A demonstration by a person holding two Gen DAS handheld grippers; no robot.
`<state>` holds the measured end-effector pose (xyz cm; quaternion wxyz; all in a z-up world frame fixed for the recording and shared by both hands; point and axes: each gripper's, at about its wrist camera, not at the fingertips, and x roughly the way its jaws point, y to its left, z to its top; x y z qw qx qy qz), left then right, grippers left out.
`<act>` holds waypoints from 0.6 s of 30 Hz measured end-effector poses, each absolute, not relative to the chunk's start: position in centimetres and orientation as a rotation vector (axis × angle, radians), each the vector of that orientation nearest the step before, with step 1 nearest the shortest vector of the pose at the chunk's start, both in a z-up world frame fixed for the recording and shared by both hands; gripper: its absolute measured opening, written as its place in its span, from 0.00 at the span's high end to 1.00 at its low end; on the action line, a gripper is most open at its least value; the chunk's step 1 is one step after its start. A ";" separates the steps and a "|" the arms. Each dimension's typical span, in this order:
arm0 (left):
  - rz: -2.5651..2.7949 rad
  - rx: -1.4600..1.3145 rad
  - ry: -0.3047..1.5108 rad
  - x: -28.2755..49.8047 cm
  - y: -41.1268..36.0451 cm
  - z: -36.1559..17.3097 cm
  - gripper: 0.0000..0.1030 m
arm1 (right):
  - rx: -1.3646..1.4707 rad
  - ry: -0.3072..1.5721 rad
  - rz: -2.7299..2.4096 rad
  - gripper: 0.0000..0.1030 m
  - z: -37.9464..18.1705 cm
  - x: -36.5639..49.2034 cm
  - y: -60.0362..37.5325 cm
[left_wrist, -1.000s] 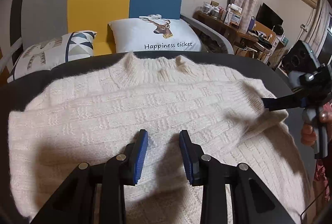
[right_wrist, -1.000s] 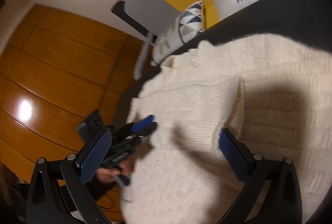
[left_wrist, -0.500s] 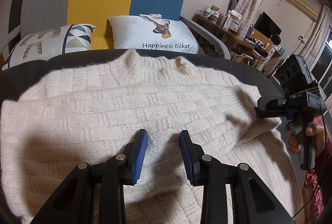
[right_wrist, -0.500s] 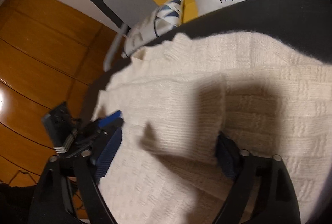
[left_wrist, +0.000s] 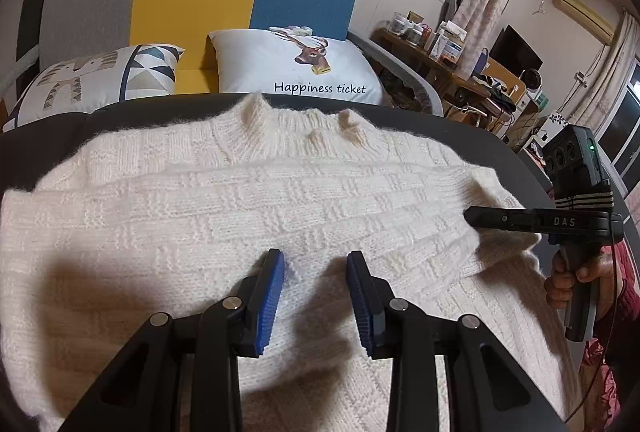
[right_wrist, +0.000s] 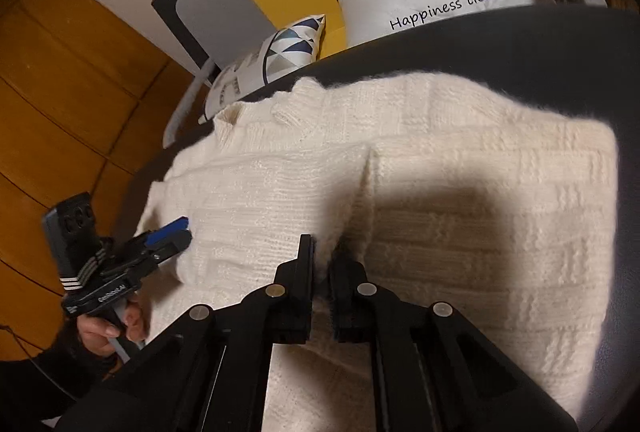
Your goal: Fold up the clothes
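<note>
The right hand-held gripper [right_wrist: 323,252] has just snapped from wide open to clamped on the folded sleeve's edge, so the sweater [left_wrist: 248,200] is now gripped for a further fold. The left hand-held gripper [left_wrist: 315,264] hovers half open over the knit, unchanged, holding nothing. The sweater lies flat on the dark bench [left_wrist: 472,140], collar toward twelve o'clock, hem toward six, its long axis running between them in the left view.
</note>
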<state>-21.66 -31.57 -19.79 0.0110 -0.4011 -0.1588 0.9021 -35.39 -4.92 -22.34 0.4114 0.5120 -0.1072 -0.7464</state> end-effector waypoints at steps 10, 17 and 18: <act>2.819 -1.249 -0.481 -21.3 -31.5 -19.6 0.68 | 1.015 -0.185 -1.922 0.95 -15.1 -34.0 -5.8; 2.809 -1.246 -0.474 -21.3 -31.4 -19.5 0.66 | 1.311 -0.075 -2.024 0.95 -21.4 -36.1 -5.3; 2.809 -1.241 -0.485 -21.1 -31.5 -19.3 0.66 | 1.307 -0.124 -2.015 0.95 -21.6 -36.1 -4.9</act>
